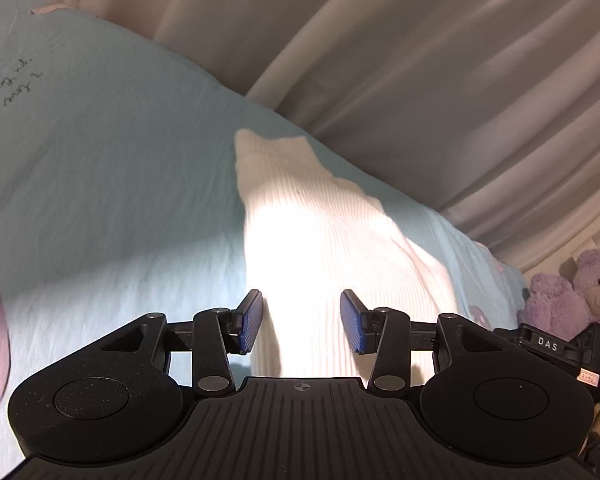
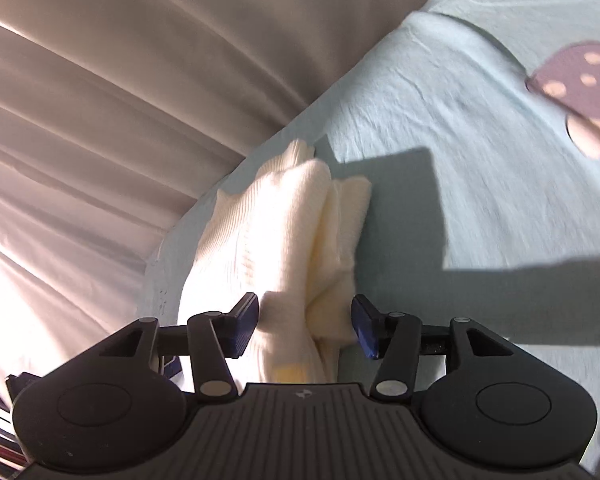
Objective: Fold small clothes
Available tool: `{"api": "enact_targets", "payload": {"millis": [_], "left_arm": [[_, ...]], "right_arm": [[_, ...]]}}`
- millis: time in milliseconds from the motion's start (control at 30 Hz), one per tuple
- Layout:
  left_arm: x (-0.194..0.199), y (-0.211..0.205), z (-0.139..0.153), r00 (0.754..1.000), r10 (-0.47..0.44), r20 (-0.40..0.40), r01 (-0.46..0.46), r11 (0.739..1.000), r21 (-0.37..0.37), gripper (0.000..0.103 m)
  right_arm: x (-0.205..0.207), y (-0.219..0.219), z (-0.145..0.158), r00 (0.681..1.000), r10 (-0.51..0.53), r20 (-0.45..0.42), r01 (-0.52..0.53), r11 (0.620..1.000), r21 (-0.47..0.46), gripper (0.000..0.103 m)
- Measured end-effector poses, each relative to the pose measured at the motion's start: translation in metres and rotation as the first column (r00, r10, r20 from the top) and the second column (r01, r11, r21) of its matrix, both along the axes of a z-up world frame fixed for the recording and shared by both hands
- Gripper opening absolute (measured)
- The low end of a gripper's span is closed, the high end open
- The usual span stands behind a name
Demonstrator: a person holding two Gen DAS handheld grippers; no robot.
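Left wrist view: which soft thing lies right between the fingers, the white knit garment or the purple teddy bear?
The white ribbed garment, spread on the blue sheet; the teddy bear sits far right.

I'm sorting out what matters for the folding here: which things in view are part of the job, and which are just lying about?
Part of the job:
- white ribbed garment, lying on the light blue bedsheet
- left hand-held gripper, open
- right hand-held gripper, open

Just lying about:
- purple teddy bear
- beige curtain
- mushroom print on the sheet
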State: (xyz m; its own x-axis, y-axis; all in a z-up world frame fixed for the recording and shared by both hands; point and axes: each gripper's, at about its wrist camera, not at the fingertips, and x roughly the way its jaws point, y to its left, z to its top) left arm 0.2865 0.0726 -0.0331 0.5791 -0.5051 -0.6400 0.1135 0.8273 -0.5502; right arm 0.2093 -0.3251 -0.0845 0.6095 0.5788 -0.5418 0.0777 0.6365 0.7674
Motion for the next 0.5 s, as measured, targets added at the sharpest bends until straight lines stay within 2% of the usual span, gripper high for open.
{"api": "enact_targets", "payload": {"millis": [133,200,233,300,333,367,433,467,500], "left_arm": [[-0.030,-0.004,-0.014,0.997,-0.064,-0.046,0.063,0.998,-0.016,0.048],[-0.036,-0.003,-0.022,0.996,-0.076,-0.050,0.075,0.997,-0.027,0.049],[-0.036,-0.003,-0.024,0.996,-0.073,-0.056,0.071,0.997,-0.034,0.049],[-0.036,-0.005,-0.027,0.995,-0.066,-0.077,0.062,0.997,-0.054,0.049],[-0.035,-0.009,-0.028,0.995,-0.064,-0.081,0.059,0.996,-0.063,0.049],[-0.033,-0.009,-0.027,0.994,-0.064,-0.085,0.058,0.996,-0.067,0.048],[-0.031,-0.008,-0.023,0.995,-0.056,-0.083,0.050,0.996,-0.069,0.047],[-0.032,-0.006,-0.021,0.995,-0.053,-0.079,0.048,0.997,-0.067,0.047],[-0.033,-0.005,-0.020,0.996,-0.053,-0.077,0.048,0.997,-0.065,0.047]], "right_arm": [[-0.018,0.011,-0.016,0.998,0.064,-0.018,-0.063,0.997,0.032,0.057],[-0.021,0.018,-0.018,0.997,0.077,0.004,-0.077,0.997,0.026,0.053],[-0.021,0.021,-0.018,0.997,0.083,0.004,-0.083,0.996,0.018,0.049],[-0.017,0.033,-0.017,0.995,0.098,0.005,-0.098,0.995,-0.031,0.023],[-0.018,0.037,-0.015,0.994,0.108,0.009,-0.107,0.992,-0.064,0.019],[-0.019,0.037,-0.014,0.993,0.121,0.016,-0.120,0.991,-0.055,0.017],[-0.018,0.026,-0.021,0.994,0.109,0.008,-0.109,0.983,0.146,0.016],[-0.018,0.018,-0.025,0.996,0.092,-0.005,-0.088,0.973,0.212,0.016],[-0.019,0.013,-0.027,0.997,0.079,-0.021,-0.073,0.973,0.217,0.016]]}}
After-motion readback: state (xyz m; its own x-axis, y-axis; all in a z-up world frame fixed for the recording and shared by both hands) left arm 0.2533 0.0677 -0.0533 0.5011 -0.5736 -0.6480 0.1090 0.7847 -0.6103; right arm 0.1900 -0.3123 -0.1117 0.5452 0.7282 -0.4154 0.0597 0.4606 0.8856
